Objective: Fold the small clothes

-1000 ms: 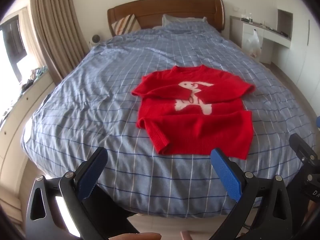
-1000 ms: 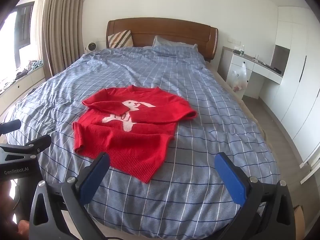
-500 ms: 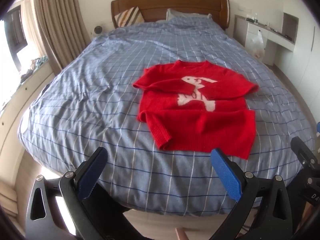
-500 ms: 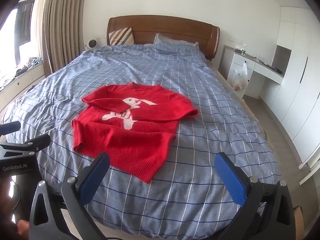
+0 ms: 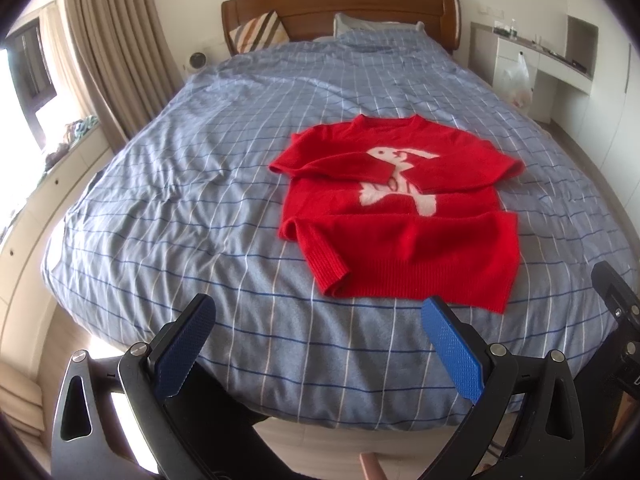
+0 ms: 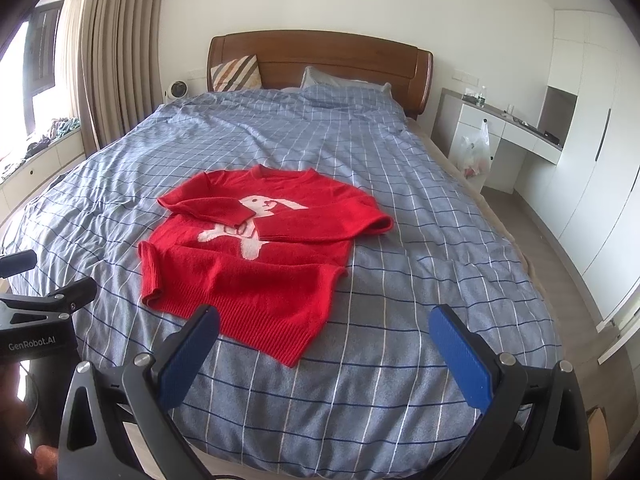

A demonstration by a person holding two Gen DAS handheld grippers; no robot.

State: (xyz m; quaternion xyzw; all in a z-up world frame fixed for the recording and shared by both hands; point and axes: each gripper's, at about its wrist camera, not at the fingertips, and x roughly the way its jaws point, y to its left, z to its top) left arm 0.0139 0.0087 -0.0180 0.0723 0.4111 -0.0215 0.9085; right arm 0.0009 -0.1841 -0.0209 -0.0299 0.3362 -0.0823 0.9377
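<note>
Red sweater (image 5: 400,216): both sleeves folded across the chest cover part of the white rabbit motif (image 5: 400,184); the turned-up hem hides the lower body. Items on the desk shelf (image 6: 476,98) too small to identify. Plastic bag (image 6: 474,156) contents indistinct. Windowsill clutter (image 5: 76,130) unresolved.

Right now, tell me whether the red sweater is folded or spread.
Partly folded: the red sweater has both sleeves crossed over its chest and its hem turned up.

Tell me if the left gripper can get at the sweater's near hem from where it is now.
Probably yes. The left gripper is open and empty, and only bare checked duvet lies between it and the near hem of the red sweater.
</note>
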